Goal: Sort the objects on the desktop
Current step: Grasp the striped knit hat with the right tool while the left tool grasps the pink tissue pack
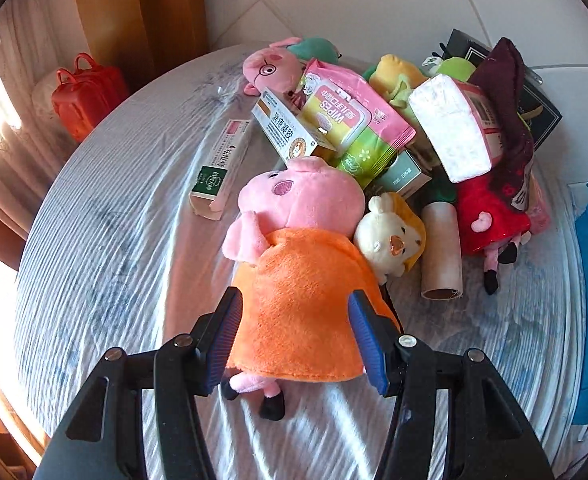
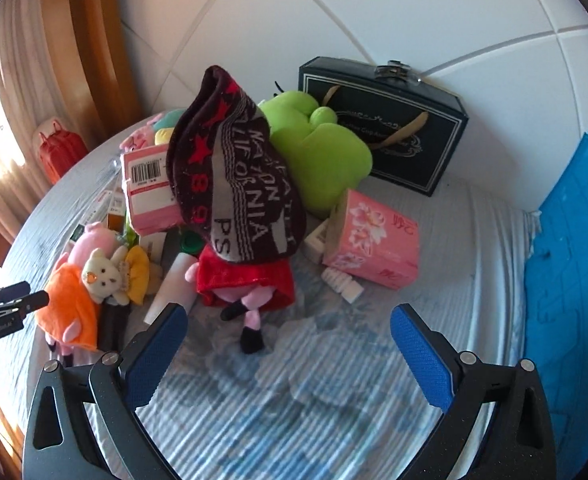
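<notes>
- Left gripper [image 1: 295, 334]: fingers wide apart, straddling the orange dress of the pig plush [image 1: 294, 264]; blue pads [image 1: 225, 344] flank the dress w/o visibly squeezing it; nothing held yet, by my reading
- Pig plush lies at the near edge of the pile on the striped tabletop [image 1: 106, 248], head toward the clutter; small cream chick plush [image 1: 389, 236] leans on its shoulder; cardboard tube [image 1: 441, 256] just beside that
- Handling guess: light, soft, squashy; fabric should grip well; no breakage risk; limbs will dangle
- Best hold prob. across the dress mid-body, where the stuffing is thickest; head too wide; legs too thin
- Risk: lifting may drag the chick plush along or tip it
- Right gripper [image 2: 290, 344]: fingers fully spread, empty, over bare cloth short of the red-dress plush [image 2: 250, 280]; dark knit hat [image 2: 234, 168] draped on top of it; hat likely slides off if the plush is pulled
</notes>
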`<state>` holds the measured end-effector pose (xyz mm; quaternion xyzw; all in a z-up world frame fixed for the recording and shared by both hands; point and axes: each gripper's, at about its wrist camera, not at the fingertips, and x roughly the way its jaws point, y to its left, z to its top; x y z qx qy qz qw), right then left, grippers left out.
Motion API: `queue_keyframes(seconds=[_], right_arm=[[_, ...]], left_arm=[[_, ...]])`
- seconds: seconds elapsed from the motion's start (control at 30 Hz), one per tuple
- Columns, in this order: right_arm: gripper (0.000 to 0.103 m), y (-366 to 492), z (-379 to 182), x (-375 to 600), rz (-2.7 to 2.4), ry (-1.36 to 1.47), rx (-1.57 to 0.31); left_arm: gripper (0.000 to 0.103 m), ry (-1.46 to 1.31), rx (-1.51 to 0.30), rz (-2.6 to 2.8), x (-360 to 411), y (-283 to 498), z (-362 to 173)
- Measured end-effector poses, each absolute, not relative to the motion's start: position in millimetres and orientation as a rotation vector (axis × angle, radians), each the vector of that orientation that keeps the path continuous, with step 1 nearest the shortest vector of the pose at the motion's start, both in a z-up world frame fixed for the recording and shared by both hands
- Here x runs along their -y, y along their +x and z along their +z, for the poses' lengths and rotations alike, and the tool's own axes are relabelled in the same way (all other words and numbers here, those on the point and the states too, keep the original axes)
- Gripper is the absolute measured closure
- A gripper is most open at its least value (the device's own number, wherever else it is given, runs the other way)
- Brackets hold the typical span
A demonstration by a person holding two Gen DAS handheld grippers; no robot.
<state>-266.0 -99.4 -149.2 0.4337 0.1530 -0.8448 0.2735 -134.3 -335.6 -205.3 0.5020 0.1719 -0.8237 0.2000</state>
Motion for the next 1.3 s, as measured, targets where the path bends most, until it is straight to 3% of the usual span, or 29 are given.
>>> queue_keyframes(seconds=[0.27,0.4,0.5,0.63,0.8,0.87,0.9,0.93,1.0,1.07,1.1,1.17,1.23,1.3], right_arm=[[0.000,-294,-170,104,-2.269,1.232,-0.412],[0.000,-303,-175,104,-2.245,1.253,-0.339],[0.000,-303,-178,113,-2.206,1.248,-0.310],[0.000,-300,-184,134,-2.191,1.222,-0.341],[0.000,-308,-202,163,-2.172,1.220,-0.383],[0.000,-313,-208,172,-2.172,1.214,-0.390],[0.000,-317,-212,176,-2.171,1.219,-0.393],[0.000,-320,-214,178,-2.177,1.218,-0.394],[0.001,-326,-219,184,-2.187,1.217,-0.406],[0.021,-332,-224,188,-2.194,1.218,-0.421],[0.044,-335,-227,190,-2.189,1.227,-0.429],[0.052,-336,-226,189,-2.192,1.220,-0.418],[0.071,-332,-220,183,-2.214,1.190,-0.420],[0.074,-327,-212,173,-2.216,1.182,-0.402]], left_arm=[[0.049,1.398,-0.436,-2.436,313,-175,-191],[0.049,1.424,-0.408,-2.450,294,-192,-210],[0.065,1.415,-0.435,-2.417,292,-202,-228],[0.066,1.440,-0.540,-2.422,289,-209,-243],[0.066,1.388,-0.523,-2.441,294,-223,-249],[0.079,1.350,-0.492,-2.466,298,-227,-247],[0.080,1.344,-0.466,-2.473,299,-230,-247],[0.090,1.345,-0.451,-2.481,299,-232,-248],[0.090,1.345,-0.432,-2.484,301,-234,-249],[0.091,1.338,-0.443,-2.490,303,-232,-250],[0.091,1.335,-0.452,-2.489,303,-229,-249],[0.094,1.321,-0.465,-2.497,303,-223,-245],[0.096,1.304,-0.469,-2.512,302,-215,-238],[0.098,1.306,-0.466,-2.520,299,-206,-232]])
